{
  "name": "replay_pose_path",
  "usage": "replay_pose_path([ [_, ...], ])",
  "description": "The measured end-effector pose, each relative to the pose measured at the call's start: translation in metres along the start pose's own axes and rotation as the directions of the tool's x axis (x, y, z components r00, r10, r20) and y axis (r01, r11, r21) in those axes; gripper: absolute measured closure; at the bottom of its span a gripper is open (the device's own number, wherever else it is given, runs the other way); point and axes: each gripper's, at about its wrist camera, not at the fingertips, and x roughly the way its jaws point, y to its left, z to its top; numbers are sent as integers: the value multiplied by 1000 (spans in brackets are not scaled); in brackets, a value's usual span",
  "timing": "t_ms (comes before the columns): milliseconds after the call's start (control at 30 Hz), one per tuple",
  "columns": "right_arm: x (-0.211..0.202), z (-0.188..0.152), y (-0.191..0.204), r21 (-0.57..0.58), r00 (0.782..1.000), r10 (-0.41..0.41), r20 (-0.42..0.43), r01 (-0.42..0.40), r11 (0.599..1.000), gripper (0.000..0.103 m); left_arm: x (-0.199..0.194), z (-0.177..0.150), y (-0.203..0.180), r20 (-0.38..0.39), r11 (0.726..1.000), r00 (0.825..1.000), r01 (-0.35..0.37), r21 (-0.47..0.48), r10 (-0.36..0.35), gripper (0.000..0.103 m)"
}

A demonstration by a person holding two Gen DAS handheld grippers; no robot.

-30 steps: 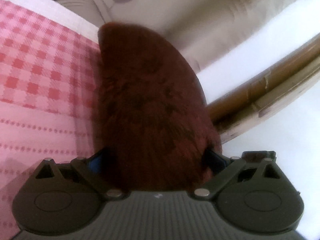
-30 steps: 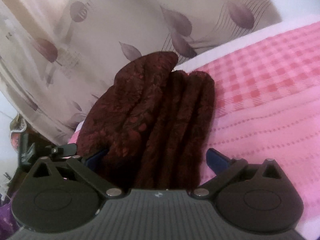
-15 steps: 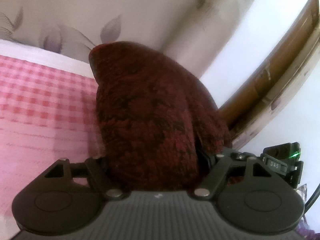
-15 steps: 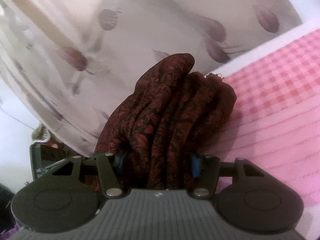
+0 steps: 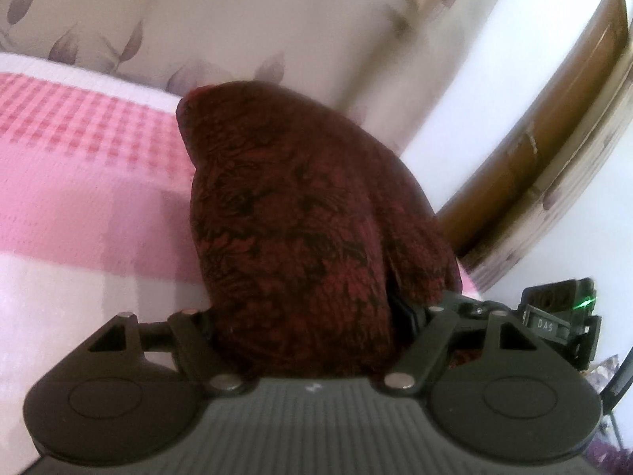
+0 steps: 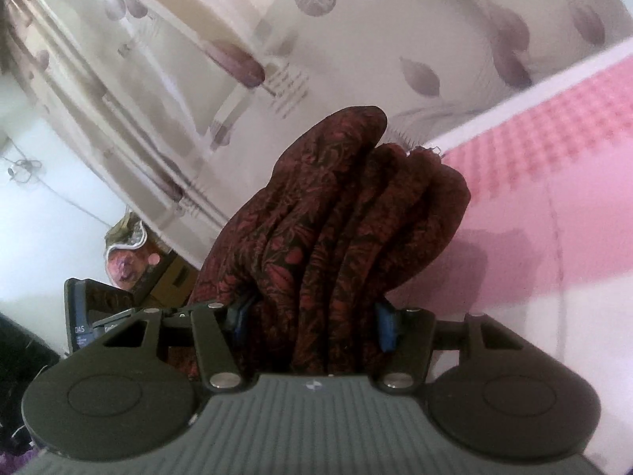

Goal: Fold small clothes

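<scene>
Cloth [image 5: 292, 237] | left tool [image 5: 304, 316] clamped | right tool [image 6: 312, 316] clamped

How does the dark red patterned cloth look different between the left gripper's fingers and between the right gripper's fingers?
In the left gripper, the dark red patterned cloth shows as one smooth, rounded bundle. In the right gripper, the cloth shows several separate folds side by side. Both grippers are closed on it over the pink checked bedcover.

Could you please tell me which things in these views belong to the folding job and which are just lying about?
Job:
dark red garment
left gripper
right gripper
pink checked bedspread

Lying about:
leaf-print curtain
wooden door frame
</scene>
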Motion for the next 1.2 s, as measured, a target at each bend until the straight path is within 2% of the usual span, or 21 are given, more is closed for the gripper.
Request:
replay_pose_path([
  [133, 4, -28, -4, 9, 999, -37, -39, 37, 999, 43, 3, -25, 10, -12, 999, 999, -37, 17, 37, 25],
  [233, 6, -47, -6, -2, 995, -81, -55, 81, 997, 43, -3, -41, 15, 34, 998, 998, -57, 38, 55, 20],
  [300, 5, -53, 0, -50, 992, -117, -40, 115, 992, 38, -7, -47, 7, 78, 992, 992, -109, 63, 104, 15],
  [367, 0, -55, 9, -82, 988, -157, -7, 156, 984, 32, -15, -51, -7, 122, 975, 974, -202, 92, 190, 6],
  [433, -13, -60, 26, -165, 973, -219, 74, 229, 959, 23, -24, -52, -26, 183, 939, 937, -323, 122, 298, 4],
  [467, -19, -62, 35, -201, 964, -239, 117, 259, 945, 19, -28, -53, -38, 219, 910, 909, -389, 144, 354, 4],
  [500, -27, -65, 47, -238, 952, -256, 165, 291, 927, 7, -32, -56, -50, 254, 870, 873, -463, 169, 415, 4],
  [533, -35, -67, 57, -265, 943, -263, 204, 312, 912, 2, -33, -55, -61, 286, 824, 833, -534, 189, 475, 4],
  [567, -41, -68, 64, -285, 935, -266, 235, 328, 901, 2, -35, -54, -71, 311, 780, 795, -591, 204, 521, 3],
  [600, -48, -70, 73, -310, 926, -268, 265, 345, 886, 1, -39, -53, -81, 333, 749, 767, -628, 213, 548, 3],
  [633, -54, -72, 80, -331, 920, -272, 283, 360, 872, 0, -45, -53, -90, 361, 731, 748, -648, 215, 557, 3],
  [733, -69, -74, 93, -354, 909, -262, 325, 374, 857, 0, -63, -52, -112, 459, 704, 707, -676, 218, 537, 0],
  [800, -76, -74, 98, -356, 908, -251, 335, 369, 859, 0, -76, -55, -130, 539, 678, 661, -705, 208, 522, 0],
  [867, -83, -76, 101, -361, 907, -241, 346, 366, 858, 0, -87, -60, -146, 618, 674, 604, -722, 158, 503, 0],
  [933, -89, -78, 106, -368, 906, -235, 352, 365, 855, 0, -93, -62, -158, 649, 670, 566, -733, 115, 508, 0],
  [967, -92, -81, 108, -370, 904, -233, 358, 367, 854, 0, -93, -60, -164, 639, 653, 561, -748, 119, 526, 0],
  [1033, -98, -84, 111, -375, 904, -225, 364, 363, 853, 0, -94, -56, -172, 605, 649, 590, -745, 153, 535, 0],
  [1067, -101, -85, 113, -376, 904, -224, 365, 363, 852, 0, -96, -56, -174, 595, 669, 616, -724, 168, 516, 0],
  [1133, -105, -88, 117, -380, 899, -224, 377, 371, 848, 0, -104, -58, -173, 579, 738, 675, -651, 176, 457, 0],
  [1167, -105, -89, 119, -384, 899, -225, 375, 372, 845, 0, -108, -59, -172, 573, 769, 697, -616, 171, 431, 0],
  [1200, -106, -90, 121, -384, 897, -234, 375, 380, 841, 0, -110, -60, -169, 577, 784, 700, -600, 156, 421, 0],
])
